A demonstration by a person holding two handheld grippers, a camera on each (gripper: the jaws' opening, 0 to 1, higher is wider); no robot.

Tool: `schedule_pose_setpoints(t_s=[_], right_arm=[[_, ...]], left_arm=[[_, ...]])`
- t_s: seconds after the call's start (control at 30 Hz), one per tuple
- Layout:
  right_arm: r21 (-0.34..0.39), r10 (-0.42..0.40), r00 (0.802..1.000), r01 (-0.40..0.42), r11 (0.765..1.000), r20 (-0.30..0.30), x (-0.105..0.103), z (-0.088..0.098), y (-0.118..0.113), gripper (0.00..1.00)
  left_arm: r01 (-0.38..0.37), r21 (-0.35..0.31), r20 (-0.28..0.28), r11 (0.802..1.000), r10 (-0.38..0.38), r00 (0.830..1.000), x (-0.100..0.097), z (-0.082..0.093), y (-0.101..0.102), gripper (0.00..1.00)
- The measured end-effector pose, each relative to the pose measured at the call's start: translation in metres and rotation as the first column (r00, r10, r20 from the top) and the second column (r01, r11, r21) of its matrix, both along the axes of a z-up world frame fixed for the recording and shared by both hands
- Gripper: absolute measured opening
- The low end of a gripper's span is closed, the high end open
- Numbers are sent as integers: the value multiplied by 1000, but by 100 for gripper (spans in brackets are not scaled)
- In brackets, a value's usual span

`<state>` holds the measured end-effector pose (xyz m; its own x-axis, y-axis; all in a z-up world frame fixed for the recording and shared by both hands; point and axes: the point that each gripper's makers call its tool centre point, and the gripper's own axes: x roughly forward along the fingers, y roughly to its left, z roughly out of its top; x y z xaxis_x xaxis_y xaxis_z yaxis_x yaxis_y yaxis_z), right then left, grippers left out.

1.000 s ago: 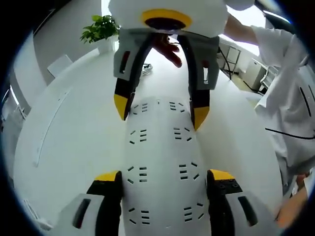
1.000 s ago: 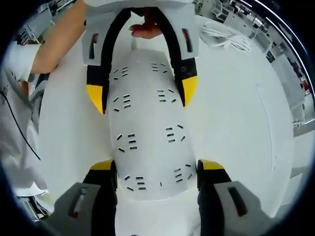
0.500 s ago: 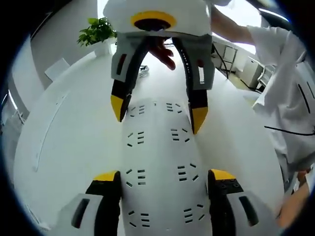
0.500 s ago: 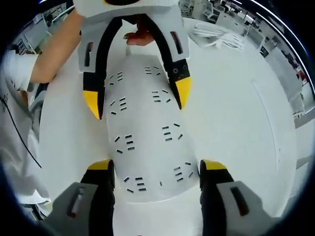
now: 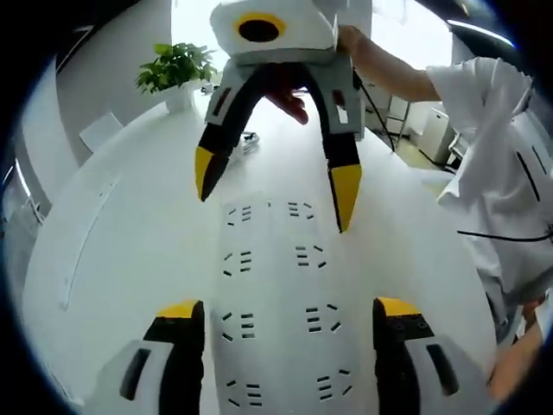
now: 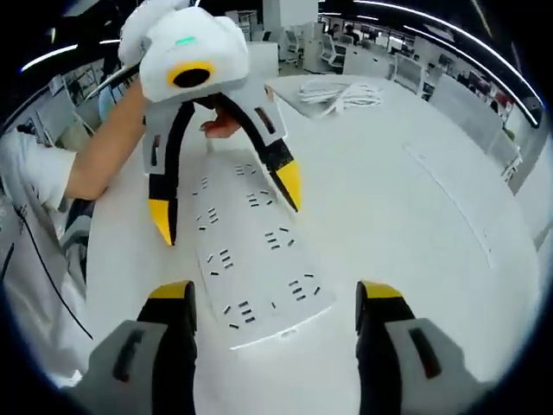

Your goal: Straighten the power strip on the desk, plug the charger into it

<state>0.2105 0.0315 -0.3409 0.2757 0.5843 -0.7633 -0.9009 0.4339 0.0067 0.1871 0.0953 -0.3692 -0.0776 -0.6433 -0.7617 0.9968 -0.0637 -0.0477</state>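
The white power strip [image 5: 276,303] lies flat on the white counter [image 5: 112,251], between the released left claw [image 5: 285,316] and the released right claw [image 6: 275,298], which hover at opposite ends. It is judged rigid, light and smooth-sided; it is best nudged or gripped across its long edges.

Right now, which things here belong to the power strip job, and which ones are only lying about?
For the job:
- power strip, flat on the desk
- left gripper, open
- right gripper, open

Lying about:
- potted plant
- coiled white cable
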Motion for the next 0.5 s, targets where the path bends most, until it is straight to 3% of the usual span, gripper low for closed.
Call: schedule_pose_setpoints(t_s=[0.13, 0.23, 0.5], right_arm=[[60, -65, 998, 64, 996, 25, 9, 11, -15, 75], [143, -124, 991, 117, 983, 40, 16, 25, -20, 75], [353, -269, 960, 225, 908, 81, 22, 57, -34, 70]], left_arm=[[11, -46, -2, 999, -11, 1000, -2, 8, -9, 84], [25, -73, 5, 997, -25, 1000, -4, 13, -13, 85], [24, -124, 21, 992, -22, 1000, -2, 21, -16, 85]])
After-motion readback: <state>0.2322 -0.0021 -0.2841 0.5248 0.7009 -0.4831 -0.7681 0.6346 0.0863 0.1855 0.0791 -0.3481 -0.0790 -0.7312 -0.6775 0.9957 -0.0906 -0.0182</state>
